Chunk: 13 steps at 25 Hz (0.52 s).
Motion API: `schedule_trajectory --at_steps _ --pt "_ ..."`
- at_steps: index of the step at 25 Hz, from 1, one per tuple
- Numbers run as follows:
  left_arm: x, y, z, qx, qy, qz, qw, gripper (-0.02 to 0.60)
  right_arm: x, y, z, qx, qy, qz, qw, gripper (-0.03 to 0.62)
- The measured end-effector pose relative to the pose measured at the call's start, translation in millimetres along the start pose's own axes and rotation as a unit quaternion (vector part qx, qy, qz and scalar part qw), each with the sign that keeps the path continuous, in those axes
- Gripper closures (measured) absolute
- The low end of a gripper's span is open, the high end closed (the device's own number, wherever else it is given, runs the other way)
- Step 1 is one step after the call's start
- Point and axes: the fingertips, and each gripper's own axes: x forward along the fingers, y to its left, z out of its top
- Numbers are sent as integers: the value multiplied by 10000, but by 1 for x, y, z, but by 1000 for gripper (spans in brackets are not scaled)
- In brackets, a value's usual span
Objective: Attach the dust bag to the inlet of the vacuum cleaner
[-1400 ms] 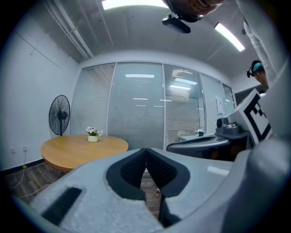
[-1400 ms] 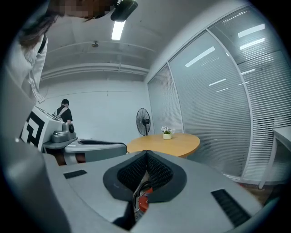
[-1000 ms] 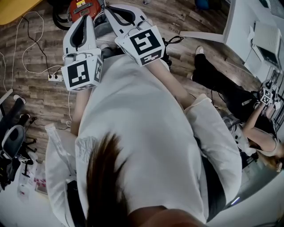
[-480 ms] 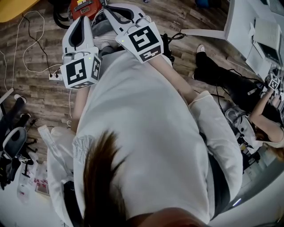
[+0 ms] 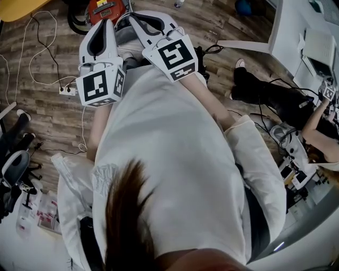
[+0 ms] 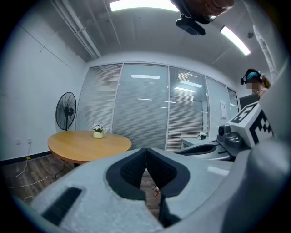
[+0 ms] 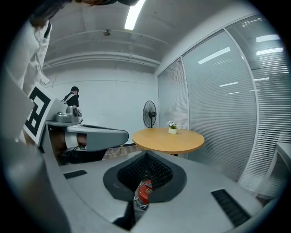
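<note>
Trouble ahead: left tongs (image 6: 146, 151) and right tongs (image 7: 146, 155) are pressed together, empty, so the vacuum (image 7: 144, 190) could be reached bagless.

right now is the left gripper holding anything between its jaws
No, in the left gripper view the left gripper has its dark pads closed together at the tips with nothing between them.

The vacuum cleaner (image 5: 104, 8) sits on the floor (image 5: 47, 119) at 12 o'clock, just past the left gripper (image 5: 107, 24) and right gripper (image 5: 132, 18) (they are side by side). A power strip (image 5: 66, 91) lies at 10 o'clock. Another person (image 5: 275, 106) is at 3 o'clock.
</note>
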Motion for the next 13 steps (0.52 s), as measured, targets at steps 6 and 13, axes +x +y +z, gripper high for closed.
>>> schedule_trajectory --at_steps 6,13 --pt "4 0 0 31 -25 9 10000 565 1 -10 4 -41 -73 -146 9999 591" --pt "13 8 -14 -130 250 84 9996 565 7 -24 -5 149 40 -265 9995 591"
